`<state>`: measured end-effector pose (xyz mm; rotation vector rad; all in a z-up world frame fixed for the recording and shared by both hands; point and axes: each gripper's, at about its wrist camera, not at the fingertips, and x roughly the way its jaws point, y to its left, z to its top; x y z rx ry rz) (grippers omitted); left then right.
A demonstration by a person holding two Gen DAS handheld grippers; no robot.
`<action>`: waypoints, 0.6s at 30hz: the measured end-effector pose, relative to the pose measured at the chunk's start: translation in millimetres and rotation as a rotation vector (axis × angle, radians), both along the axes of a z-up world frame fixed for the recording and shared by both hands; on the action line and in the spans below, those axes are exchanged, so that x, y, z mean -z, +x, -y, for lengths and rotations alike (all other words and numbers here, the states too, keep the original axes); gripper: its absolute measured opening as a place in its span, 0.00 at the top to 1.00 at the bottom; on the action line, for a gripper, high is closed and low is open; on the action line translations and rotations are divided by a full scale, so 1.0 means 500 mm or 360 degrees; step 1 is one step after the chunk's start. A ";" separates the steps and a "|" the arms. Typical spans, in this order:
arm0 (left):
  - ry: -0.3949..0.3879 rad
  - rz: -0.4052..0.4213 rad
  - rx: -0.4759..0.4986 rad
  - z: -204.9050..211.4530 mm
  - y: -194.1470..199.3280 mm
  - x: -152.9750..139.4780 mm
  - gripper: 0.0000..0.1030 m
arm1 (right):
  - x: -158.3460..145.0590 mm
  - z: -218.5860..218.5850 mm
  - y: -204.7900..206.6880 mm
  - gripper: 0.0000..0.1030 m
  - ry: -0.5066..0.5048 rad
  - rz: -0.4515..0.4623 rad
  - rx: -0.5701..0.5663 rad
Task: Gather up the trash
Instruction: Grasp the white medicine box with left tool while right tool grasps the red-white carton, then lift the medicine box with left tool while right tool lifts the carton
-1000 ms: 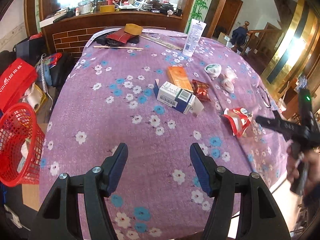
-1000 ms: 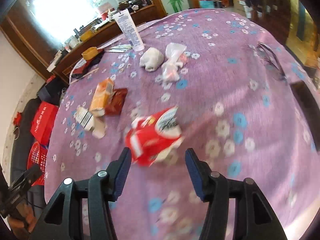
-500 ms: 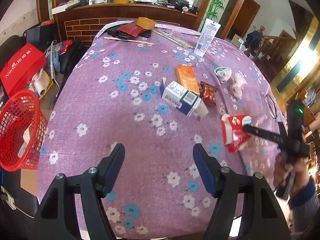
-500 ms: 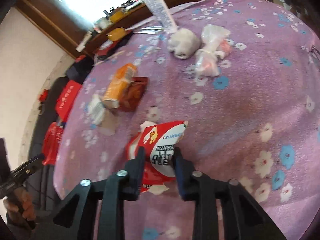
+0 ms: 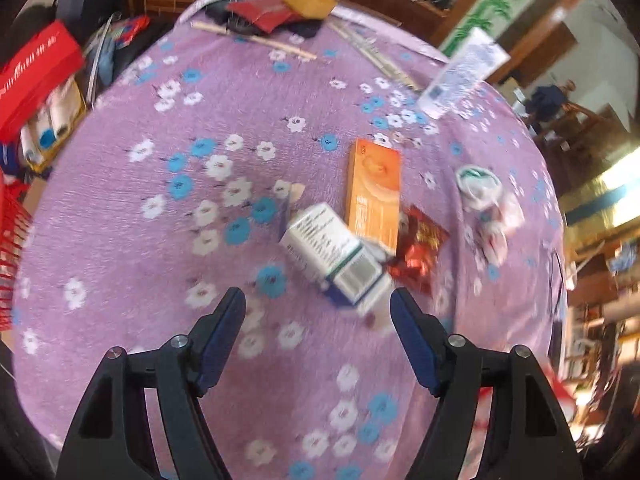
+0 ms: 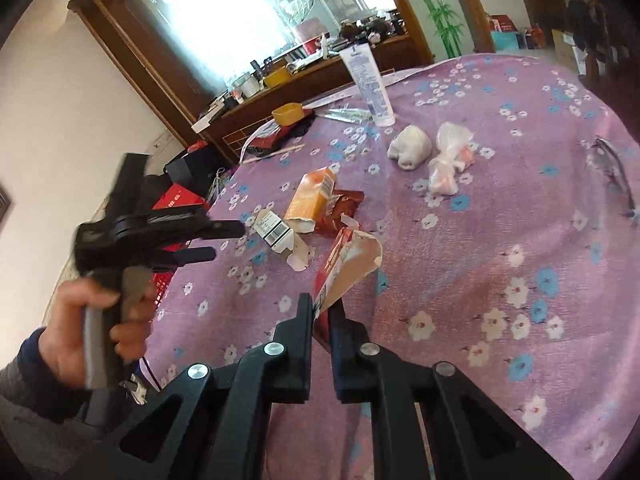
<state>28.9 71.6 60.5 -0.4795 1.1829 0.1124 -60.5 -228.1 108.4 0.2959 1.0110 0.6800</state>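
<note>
1. Since the earlier frame, the right gripper [image 6: 320, 310] has lifted the red wrapper [image 6: 344, 264], pinched, off the desk [image 6: 500, 240].
2. Left gripper [image 5: 318, 308], wide, nears the white box [image 5: 334, 256], frame centre; straddle it squarely before closing.

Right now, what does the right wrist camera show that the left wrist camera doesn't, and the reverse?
Only the right wrist view shows the right gripper shut on the torn red wrapper, lifted off the cloth, and the hand holding the left gripper.

Only the left wrist view shows the red box beside the table and looks straight down the left gripper's open jaws.

Both show the orange carton, the white barcode box and the upright white tube.
</note>
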 end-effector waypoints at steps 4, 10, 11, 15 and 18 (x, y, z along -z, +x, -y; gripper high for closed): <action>-0.0047 -0.0109 -0.0083 0.007 0.049 0.045 0.29 | 0.002 0.032 -0.009 0.92 -0.0004 -0.0020 0.0062; 0.0008 -0.0157 -0.0072 0.020 0.094 0.086 0.39 | 0.006 0.065 -0.018 0.92 -0.0015 -0.0053 0.0117; 0.0031 -0.0146 -0.0066 0.022 0.094 0.086 0.42 | 0.006 0.068 -0.019 0.92 -0.0019 -0.0053 0.0118; 0.0089 -0.0101 0.0018 0.029 0.078 0.080 0.54 | 0.009 0.070 -0.023 0.92 -0.0024 -0.0060 0.0122; 0.0115 -0.0079 0.0090 0.029 0.043 0.076 0.55 | 0.014 0.058 -0.020 0.92 -0.0029 -0.0070 0.0107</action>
